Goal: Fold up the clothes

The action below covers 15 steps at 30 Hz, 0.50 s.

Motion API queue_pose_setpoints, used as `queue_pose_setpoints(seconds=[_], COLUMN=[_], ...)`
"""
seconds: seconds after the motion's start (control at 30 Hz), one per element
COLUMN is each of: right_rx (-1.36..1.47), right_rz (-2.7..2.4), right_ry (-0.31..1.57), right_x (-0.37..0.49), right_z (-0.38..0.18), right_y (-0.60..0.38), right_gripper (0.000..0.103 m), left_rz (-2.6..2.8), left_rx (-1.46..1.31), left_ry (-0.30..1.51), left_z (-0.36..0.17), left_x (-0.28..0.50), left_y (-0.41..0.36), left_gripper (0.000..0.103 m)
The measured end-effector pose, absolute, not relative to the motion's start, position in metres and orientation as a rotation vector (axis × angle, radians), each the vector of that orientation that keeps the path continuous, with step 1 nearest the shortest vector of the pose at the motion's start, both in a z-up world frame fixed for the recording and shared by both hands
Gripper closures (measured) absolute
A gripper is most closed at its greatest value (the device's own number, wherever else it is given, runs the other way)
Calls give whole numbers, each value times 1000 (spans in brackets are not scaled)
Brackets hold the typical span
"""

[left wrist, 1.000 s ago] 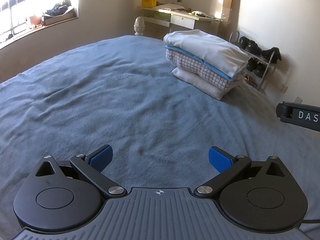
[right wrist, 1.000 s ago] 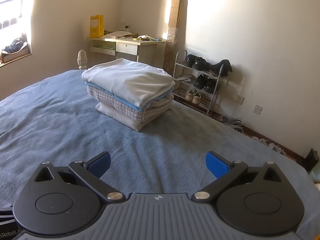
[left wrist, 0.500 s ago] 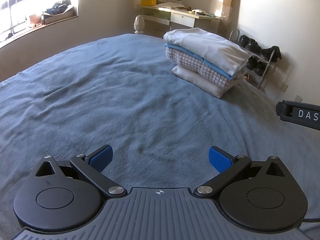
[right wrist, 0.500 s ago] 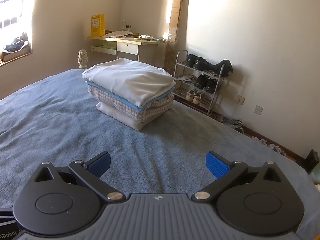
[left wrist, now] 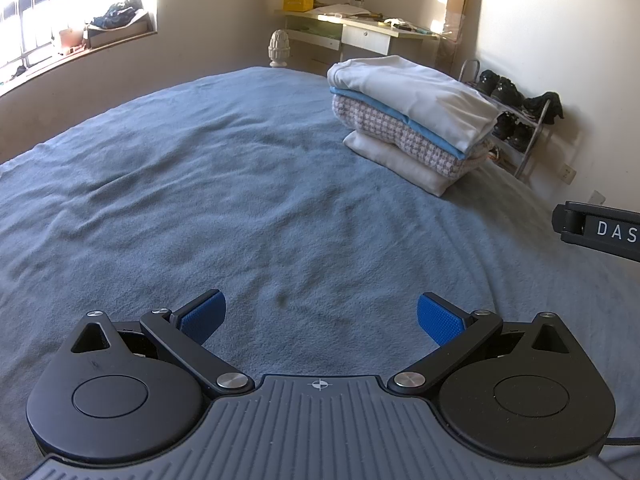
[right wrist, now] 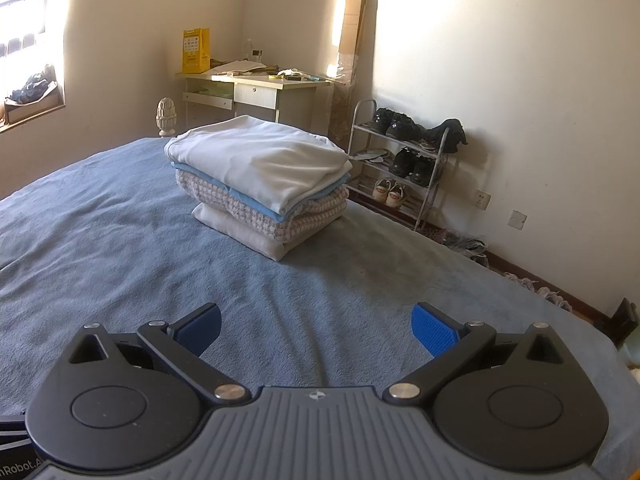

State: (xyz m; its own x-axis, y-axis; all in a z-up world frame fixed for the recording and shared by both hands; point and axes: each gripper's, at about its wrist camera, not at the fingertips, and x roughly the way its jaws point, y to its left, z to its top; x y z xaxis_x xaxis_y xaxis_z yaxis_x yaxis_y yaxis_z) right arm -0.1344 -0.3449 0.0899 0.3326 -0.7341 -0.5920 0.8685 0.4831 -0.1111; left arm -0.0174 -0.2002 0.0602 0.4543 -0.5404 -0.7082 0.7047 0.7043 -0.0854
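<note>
Well, writing first: at the right edge of the left wrist view a black part of the right gripper (left wrist: 600, 232) shows white letters "DAS", cut off by the frame, and at the bottom left corner of the right wrist view a black band reads "nRobot" — the start is out of frame. The yellow box (right wrist: 196, 50) on the desk (right wrist: 256, 80) has print on it, too small to read.

Now the left gripper (left wrist: 319, 316) hangs over the blue blanket (left wrist: 200, 200) with its blue pads (left wrist: 440, 320) spread wide apart, nothing between them. The right gripper (right wrist: 316, 322) is the same — pads far apart, empty, bare blanket below.

The stack of folded clothes (right wrist: 260, 184) sits on the far right part of the bed, well apart from both grippers: straight ahead of the right one, ahead and off to the right of the left one (left wrist: 412, 124). From bottom up it is a white piece, a checked knit piece, a thin light-blue layer and a pale grey-white garment on top. Its long axis runs diagonally, from the far left corner near the desk to the near right corner, which points toward the shoe rack (right wrist: 404, 160) by the wall. The folded edges face the near side.
</note>
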Motion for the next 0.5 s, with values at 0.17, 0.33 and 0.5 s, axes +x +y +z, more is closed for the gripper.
queue_pose_setpoints(seconds=[0.17,0.33,0.5], right_rx=[244,245,246], right_rz=[-1058,-1059,-1060], right_ry=[637,638,638], right_x=[-135,-136,-136], right_z=[90,90,91], right_y=[-344,-344,-343], right_gripper=[0,0,0], left_rz=[-775,-774,-775], left_rx=[236,235,236], left_ry=[781,782,783], left_z=[60,60,59], left_x=[-18,-18,-18], left_y=[-200,-199,-200], left_gripper=[0,0,0])
